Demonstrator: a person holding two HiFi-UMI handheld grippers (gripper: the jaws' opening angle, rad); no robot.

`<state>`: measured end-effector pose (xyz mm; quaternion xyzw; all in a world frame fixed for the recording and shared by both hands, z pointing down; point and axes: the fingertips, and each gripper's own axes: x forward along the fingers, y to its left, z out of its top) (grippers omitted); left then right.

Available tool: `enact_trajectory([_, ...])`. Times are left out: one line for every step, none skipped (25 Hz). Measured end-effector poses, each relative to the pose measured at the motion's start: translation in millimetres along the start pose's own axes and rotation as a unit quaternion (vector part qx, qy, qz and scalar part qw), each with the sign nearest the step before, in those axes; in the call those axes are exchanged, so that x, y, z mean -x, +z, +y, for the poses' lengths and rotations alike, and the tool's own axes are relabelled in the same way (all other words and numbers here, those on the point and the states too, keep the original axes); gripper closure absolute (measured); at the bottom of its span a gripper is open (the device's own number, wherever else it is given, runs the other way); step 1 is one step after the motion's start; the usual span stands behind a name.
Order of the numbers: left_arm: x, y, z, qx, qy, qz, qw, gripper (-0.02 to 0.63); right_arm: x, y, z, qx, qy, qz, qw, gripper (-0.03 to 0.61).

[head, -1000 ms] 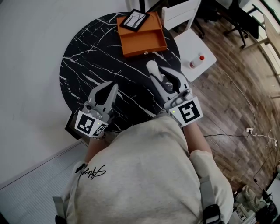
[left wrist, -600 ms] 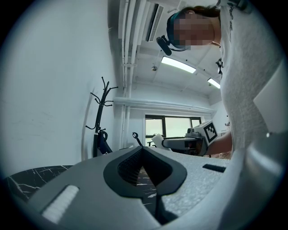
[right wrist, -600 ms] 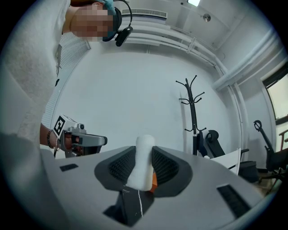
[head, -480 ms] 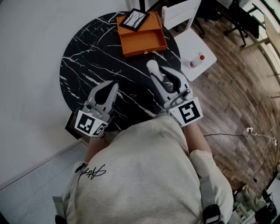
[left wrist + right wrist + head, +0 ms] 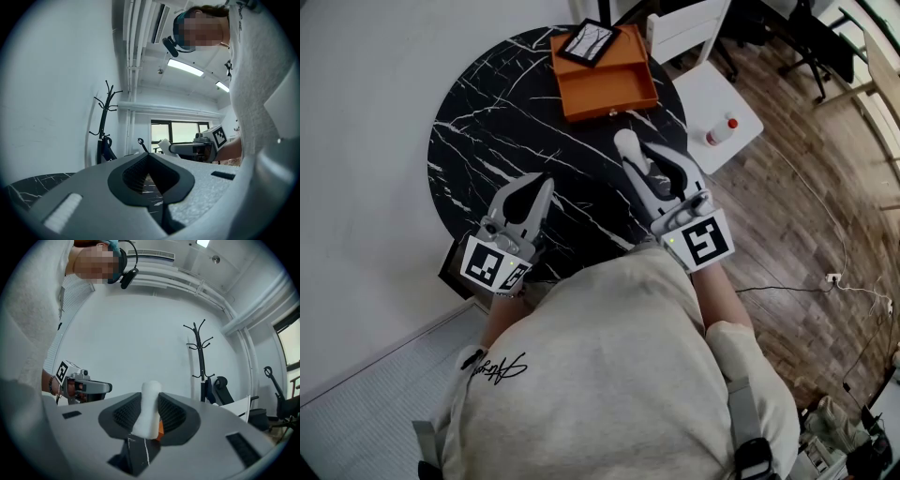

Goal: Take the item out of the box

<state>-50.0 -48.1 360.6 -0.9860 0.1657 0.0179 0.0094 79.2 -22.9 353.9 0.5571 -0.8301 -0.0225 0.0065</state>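
White item [image 5: 149, 401] pinched in right tongs [image 5: 645, 157], well apart from orange box [image 5: 605, 86]; left tongs [image 5: 542, 186] pressed together, empty.

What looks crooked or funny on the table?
The black-framed panel sits crooked across the far edge of the orange box, turned at an angle to its sides. Nothing looks spilled or broken. The right hand-held gripper is shut on a white cylinder.
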Motion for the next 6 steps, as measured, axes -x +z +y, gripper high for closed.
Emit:
enact_trajectory([-0.1,0.5,0.1,0.001,0.000,-0.001,1.0000,0.614,0.0,0.2,0.0,0.000,0.000,0.001,1.000,0.466])
enact_trajectory([-0.2,1.2,0.0,0.002,0.000,-0.001,1.0000,0.614,-0.1,0.4,-0.1,0.000,0.000,0.001,1.000,0.466])
enact_trajectory([-0.1,1.9,-0.1,0.003,0.000,-0.002,1.0000,0.614,-0.3,0.8,-0.1,0.000,0.000,0.002,1.000,0.466])
enact_trajectory([0.2,2.4,-0.2,0.003,0.000,-0.003,1.0000,0.614,-0.4,1.1,0.1,0.000,0.000,0.002,1.000,0.466])
enact_trajectory([0.6,2.9,-0.3,0.003,0.000,-0.003,1.0000,0.614,-0.5,1.4,0.4,-0.001,0.000,0.002,1.000,0.466])
enact_trajectory([1.0,3.2,-0.5,0.003,0.000,-0.003,1.0000,0.614,-0.5,1.7,0.7,-0.001,-0.001,0.003,1.000,0.466])
